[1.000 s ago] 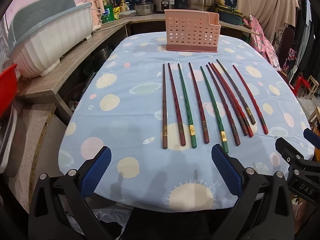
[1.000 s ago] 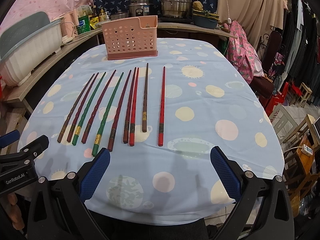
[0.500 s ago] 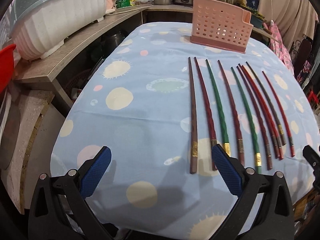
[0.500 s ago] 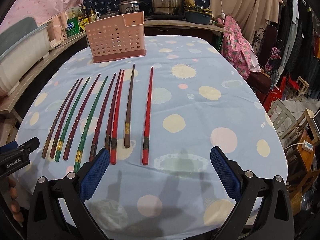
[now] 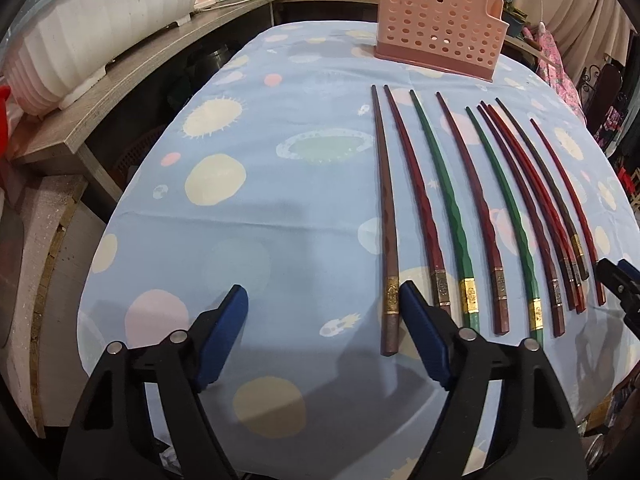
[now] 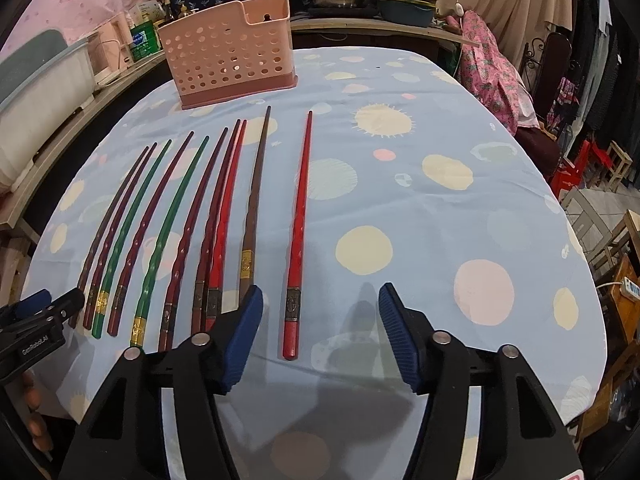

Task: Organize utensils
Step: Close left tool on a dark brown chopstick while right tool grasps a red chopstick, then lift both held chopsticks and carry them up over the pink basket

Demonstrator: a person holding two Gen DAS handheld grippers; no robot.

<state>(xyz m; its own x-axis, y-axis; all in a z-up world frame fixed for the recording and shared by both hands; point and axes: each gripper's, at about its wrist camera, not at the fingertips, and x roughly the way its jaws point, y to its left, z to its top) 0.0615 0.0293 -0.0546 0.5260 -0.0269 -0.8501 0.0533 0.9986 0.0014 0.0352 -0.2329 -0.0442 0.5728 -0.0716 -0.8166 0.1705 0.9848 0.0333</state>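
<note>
Table in spotted blue cloth [image 5: 280, 208], chopsticks in a row [image 6: 224, 216], pink perforated holder [image 6: 228, 68]

my left gripper [image 5: 324, 300] sits low with its jaws spread wide, gripping nothing. my right gripper [image 6: 320, 300] is held the same way, wide apart and unloaded.

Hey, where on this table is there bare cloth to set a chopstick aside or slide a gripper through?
Bare cloth lies left of the brown chopstick toward the wooden counter, and right of the lone red chopstick to the table edge. The chopstick row before the pink holder is crowded.
</note>
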